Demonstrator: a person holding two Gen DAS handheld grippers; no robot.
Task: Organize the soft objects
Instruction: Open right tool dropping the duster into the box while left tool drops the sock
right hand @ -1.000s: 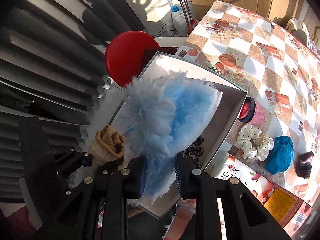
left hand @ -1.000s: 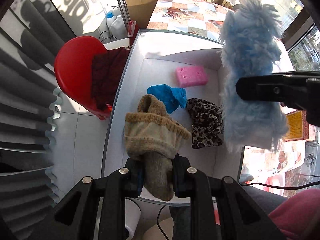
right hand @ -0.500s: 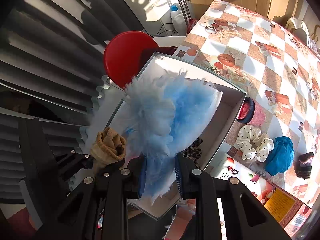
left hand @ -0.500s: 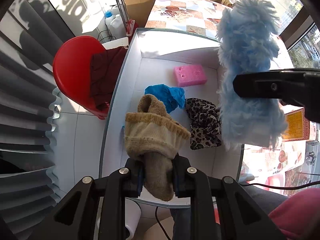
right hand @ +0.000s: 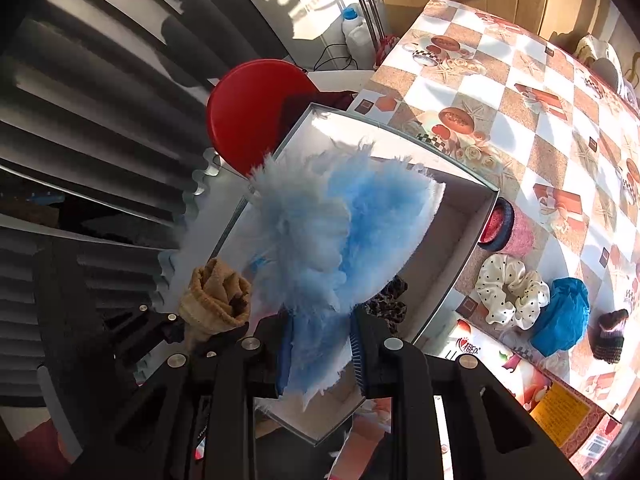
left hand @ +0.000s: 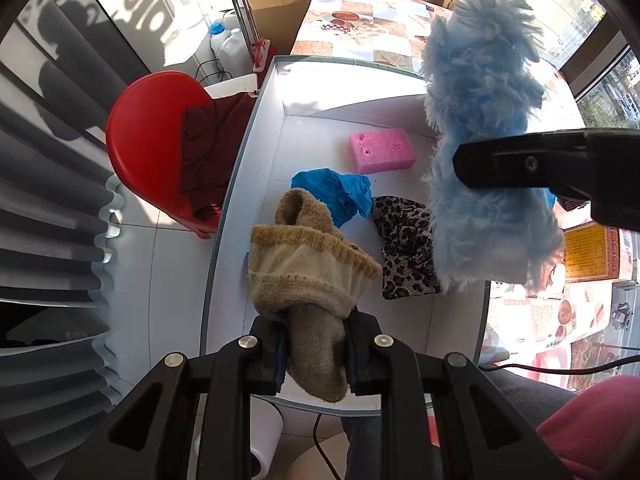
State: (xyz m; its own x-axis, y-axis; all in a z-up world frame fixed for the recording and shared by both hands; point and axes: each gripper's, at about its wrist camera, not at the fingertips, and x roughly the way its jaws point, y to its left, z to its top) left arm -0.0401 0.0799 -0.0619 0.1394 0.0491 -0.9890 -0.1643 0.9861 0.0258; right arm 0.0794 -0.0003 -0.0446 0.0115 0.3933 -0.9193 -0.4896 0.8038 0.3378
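Observation:
My left gripper (left hand: pixel 316 354) is shut on a tan knitted sock (left hand: pixel 308 272), held over the near end of a white box (left hand: pixel 244 184). Beside it my right gripper (right hand: pixel 320 350) is shut on a fluffy light-blue duster cloth (right hand: pixel 332 236), which hangs over the box's right side (left hand: pixel 480 168). Inside the box lie a pink sponge (left hand: pixel 382 150), a blue cloth (left hand: pixel 340 194) and a leopard-print scrunchie (left hand: pixel 404 248). On the checked table beside the box sit a white dotted scrunchie (right hand: pixel 512 292), another blue cloth (right hand: pixel 562 314), a pink roll (right hand: pixel 508 226) and a dark knitted piece (right hand: pixel 610 334).
A red plastic chair (left hand: pixel 148 148) with a dark red cloth on it stands left of the box. Grey pleated curtain (left hand: pixel 44 208) fills the left. White bottles (left hand: pixel 226 42) stand on the floor behind. A printed carton (right hand: pixel 560 404) lies at the table's near edge.

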